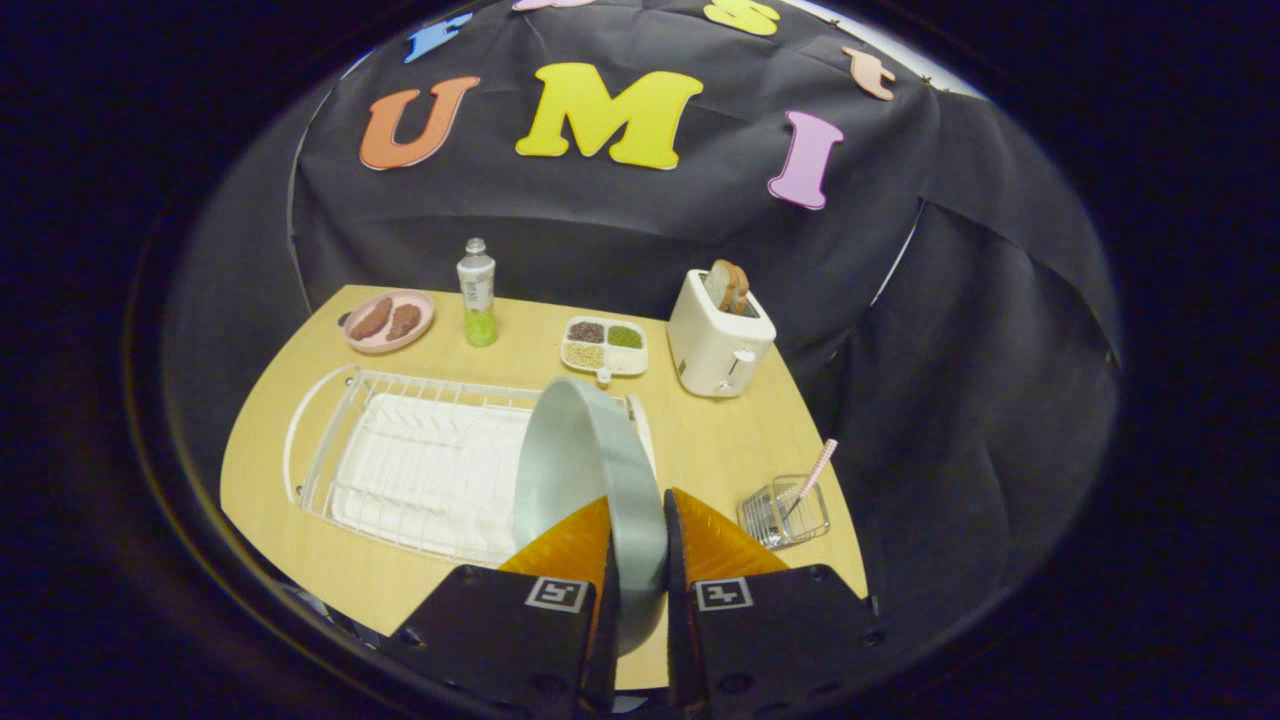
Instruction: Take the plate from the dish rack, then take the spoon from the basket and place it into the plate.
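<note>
**Plate held on edge above the dish rack**

The gripper has its two fingers clamped on the rim of the grey-green plate, one finger pressing each face. The plate stands on edge between them, tilted a little to the left, and rises from the fingertips toward the middle of the frame. Its lower rim drops out of sight between the fingers.

Behind and to the left of the plate lies the white wire dish rack on the wooden table. The plate covers the rack's right end, and I cannot tell whether it still touches the wires there.

At lower right, just beyond the right finger, a small clear basket sits near the table's edge. The spoon stands in it, its pale pink handle leaning up and to the right.

Along the far side of the table, from upper left to right: a pink dish with two brown pieces of food, a bottle with green at its base, a white divided tray of grains, and a white toaster with bread slices sticking up from its slots.
</note>
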The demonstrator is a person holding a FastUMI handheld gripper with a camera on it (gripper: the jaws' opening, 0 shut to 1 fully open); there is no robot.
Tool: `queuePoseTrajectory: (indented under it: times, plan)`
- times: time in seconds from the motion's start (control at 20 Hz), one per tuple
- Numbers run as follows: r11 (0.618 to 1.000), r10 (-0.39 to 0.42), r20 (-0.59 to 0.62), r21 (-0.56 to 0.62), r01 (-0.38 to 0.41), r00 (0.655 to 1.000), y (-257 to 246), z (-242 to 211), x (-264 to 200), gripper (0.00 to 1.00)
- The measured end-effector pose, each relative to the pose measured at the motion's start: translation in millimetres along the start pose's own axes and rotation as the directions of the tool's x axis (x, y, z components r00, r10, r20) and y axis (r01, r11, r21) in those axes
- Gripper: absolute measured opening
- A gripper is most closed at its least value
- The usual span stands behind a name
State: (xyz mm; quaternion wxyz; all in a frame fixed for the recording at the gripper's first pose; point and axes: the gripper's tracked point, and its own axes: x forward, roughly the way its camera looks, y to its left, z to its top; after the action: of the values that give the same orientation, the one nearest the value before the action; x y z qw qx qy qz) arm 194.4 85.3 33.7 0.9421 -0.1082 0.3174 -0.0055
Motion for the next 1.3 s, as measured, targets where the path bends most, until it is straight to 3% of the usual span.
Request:
queuePoseTrajectory:
  times: [0.35, 0.55, 0.65, 0.9, 1.3]
  plan:
    - [0.974, 0.216, -0.018, 0.081, -0.214, 0.976, 25, -99, -25, 0.25]
    - [0.961, 0.226, -0.024, 0.168, -0.219, 0.974, 33, -146, 2, 0.25]
    - [0.944, 0.278, -0.043, 0.196, -0.265, 0.96, 49, -163, 16, 0.25]
    - [0.918, 0.318, 0.002, 0.251, -0.308, 0.948, 53, -188, 48, 0.26]
    - [0.863, 0.412, 0.013, 0.317, -0.394, 0.911, 46, -231, 101, 0.4]
